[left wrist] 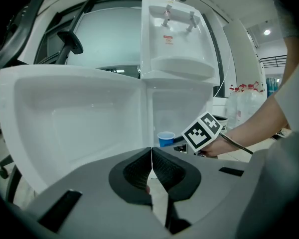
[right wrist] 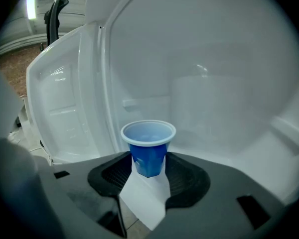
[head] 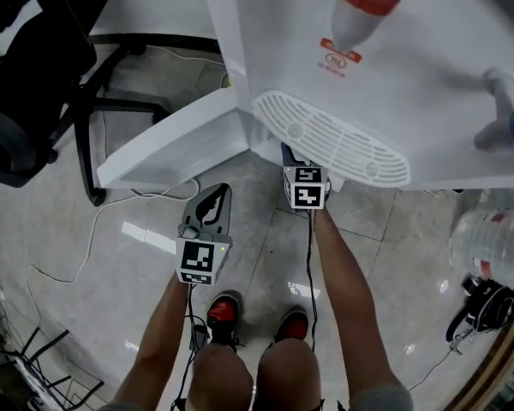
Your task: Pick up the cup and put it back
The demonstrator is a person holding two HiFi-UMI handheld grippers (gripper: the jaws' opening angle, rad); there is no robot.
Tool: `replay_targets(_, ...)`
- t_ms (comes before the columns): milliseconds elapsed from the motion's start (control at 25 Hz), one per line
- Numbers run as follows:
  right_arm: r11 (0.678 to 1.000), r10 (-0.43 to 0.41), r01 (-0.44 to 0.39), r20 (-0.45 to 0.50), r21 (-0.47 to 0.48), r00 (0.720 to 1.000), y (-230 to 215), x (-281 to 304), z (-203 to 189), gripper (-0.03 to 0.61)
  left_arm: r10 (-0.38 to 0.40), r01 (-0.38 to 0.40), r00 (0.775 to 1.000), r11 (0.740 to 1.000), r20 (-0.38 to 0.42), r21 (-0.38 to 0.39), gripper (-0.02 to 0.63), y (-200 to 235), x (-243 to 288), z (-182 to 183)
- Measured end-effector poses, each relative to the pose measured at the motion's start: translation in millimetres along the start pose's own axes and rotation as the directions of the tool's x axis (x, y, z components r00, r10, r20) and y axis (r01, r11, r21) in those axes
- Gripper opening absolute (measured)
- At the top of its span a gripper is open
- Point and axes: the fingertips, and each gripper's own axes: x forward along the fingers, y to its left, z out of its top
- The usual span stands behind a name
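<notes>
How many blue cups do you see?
1. The blue cup is held by the right gripper, just inside the open cabinet of the water cooler. Others may be hidden out of view.

Cup [right wrist: 148, 143] in R hand-held gripper [right wrist: 148, 169], cabinet [right wrist: 229, 98] mouth; door [right wrist: 65, 108] left.

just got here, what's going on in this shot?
A person works two handheld tools at a white water dispenser whose lower cabinet door stands open. The right tool grips a small blue plastic cup at the open compartment. The left tool is shut, empty, and off to the side.
</notes>
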Motion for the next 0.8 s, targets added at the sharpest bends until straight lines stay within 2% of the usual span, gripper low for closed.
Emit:
replay_targets(560, 0.996, -0.076, 0.077, -0.02, 0.042, 0.997, -24, 10, -20, 0.222, -0.009, 0.009, 1.0, 1.0, 0.005, 0.009, 0.025, 3, 3, -3)
replay_targets(800, 0.994, -0.081, 0.083, -0.039, 0.065, 0.996, -26, 12, -29, 0.224, -0.01, 0.01, 1.0, 1.0, 0.0, 0.011, 0.025, 4, -2, -6)
